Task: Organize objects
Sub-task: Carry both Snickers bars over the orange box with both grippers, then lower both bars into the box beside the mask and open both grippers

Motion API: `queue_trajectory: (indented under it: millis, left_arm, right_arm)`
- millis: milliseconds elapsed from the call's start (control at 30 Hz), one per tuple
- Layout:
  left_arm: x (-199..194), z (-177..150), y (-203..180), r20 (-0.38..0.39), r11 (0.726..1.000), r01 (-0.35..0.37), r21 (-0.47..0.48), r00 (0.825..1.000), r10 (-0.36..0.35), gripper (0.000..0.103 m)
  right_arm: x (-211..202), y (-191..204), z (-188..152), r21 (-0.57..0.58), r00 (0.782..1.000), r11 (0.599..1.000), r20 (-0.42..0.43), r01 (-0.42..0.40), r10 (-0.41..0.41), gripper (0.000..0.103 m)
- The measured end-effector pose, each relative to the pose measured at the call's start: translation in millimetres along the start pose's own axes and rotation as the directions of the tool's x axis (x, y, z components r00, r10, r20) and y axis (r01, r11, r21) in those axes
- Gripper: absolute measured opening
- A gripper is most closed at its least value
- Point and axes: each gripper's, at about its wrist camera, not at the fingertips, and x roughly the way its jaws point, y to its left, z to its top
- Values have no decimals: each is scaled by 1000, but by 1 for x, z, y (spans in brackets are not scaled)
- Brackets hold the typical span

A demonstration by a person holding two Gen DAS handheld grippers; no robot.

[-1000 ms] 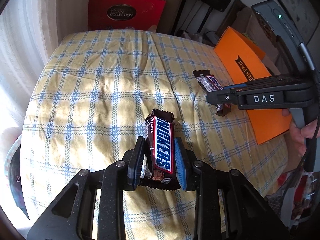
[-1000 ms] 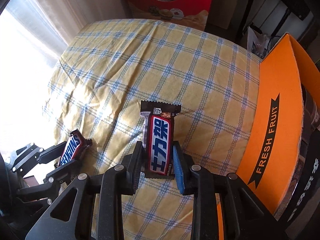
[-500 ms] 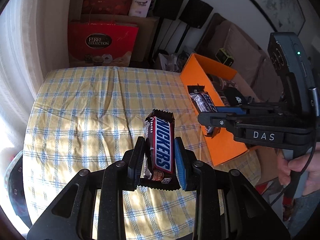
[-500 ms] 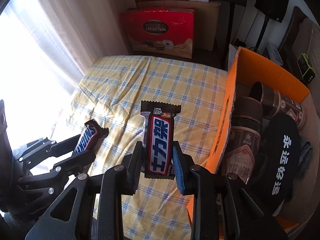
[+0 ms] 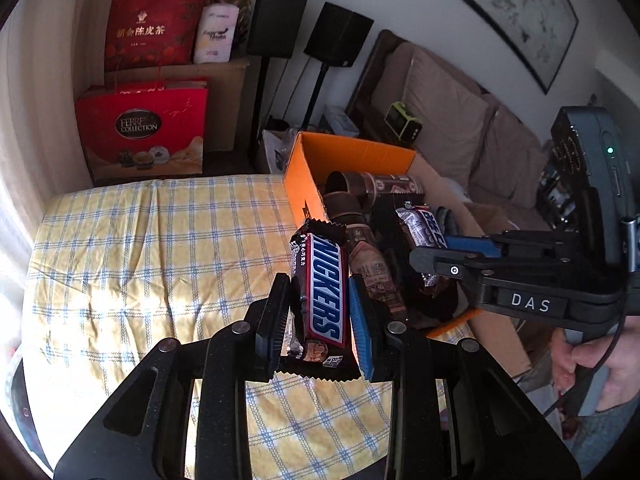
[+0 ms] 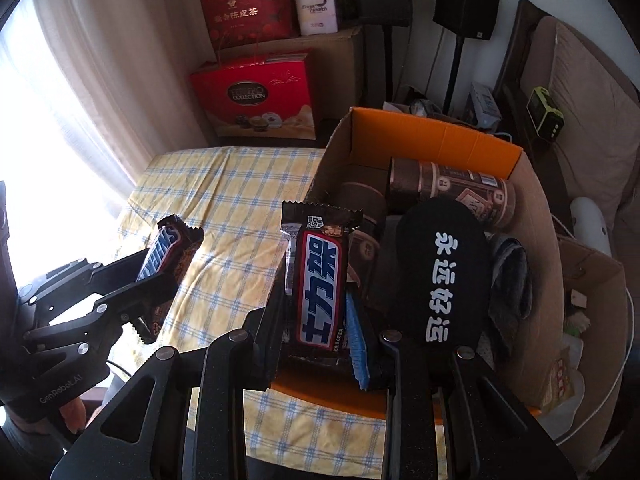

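Note:
My left gripper (image 5: 320, 312) is shut on a brown Snickers bar (image 5: 325, 284), held upright in the air above the yellow checked tablecloth (image 5: 140, 264), near the box's left wall. My right gripper (image 6: 316, 320) is shut on a second Snickers bar with Chinese lettering (image 6: 320, 284), held over the near left corner of the open orange cardboard box (image 6: 436, 136). The right gripper with its bar (image 5: 424, 228) shows over the box in the left wrist view. The left gripper with its bar (image 6: 164, 252) shows at the left in the right wrist view.
The box holds brown cylindrical tins (image 6: 448, 192), a black cloth item with white Chinese characters (image 6: 444, 280) and a dark grey cloth (image 6: 516, 272). Red gift bags (image 5: 144, 136), cardboard boxes and speaker stands (image 5: 276, 20) stand behind the table. A sofa (image 5: 452, 120) lies to the right.
Both grippers have risen well above the table and moved right toward the box, each still holding its bar. The right bar is now over the box interior.

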Motion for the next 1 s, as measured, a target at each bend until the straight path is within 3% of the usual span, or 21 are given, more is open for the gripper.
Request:
queue_trajectory:
  millis: [333, 633, 767, 1000]
  left_arm:
    - [30, 10, -58, -3, 998, 13, 57, 1000, -13, 27]
    - [60, 7, -98, -26, 996, 19, 87, 1000, -16, 27]
    - [74, 5, -113, -50, 995, 15, 103, 999, -10, 27]
    - [98, 1, -129, -73, 994, 18, 107, 997, -10, 27]
  right_arm:
    - [-30, -46, -26, 70, 991, 993, 85, 95, -101, 28]
    - [-40, -91, -45, 158, 984, 981, 120, 113, -133, 28]
    - [-36, -103, -54, 162, 975, 974, 127, 158, -179, 28]
    - [-19, -124, -63, 186, 976, 970, 120, 159, -183, 28]
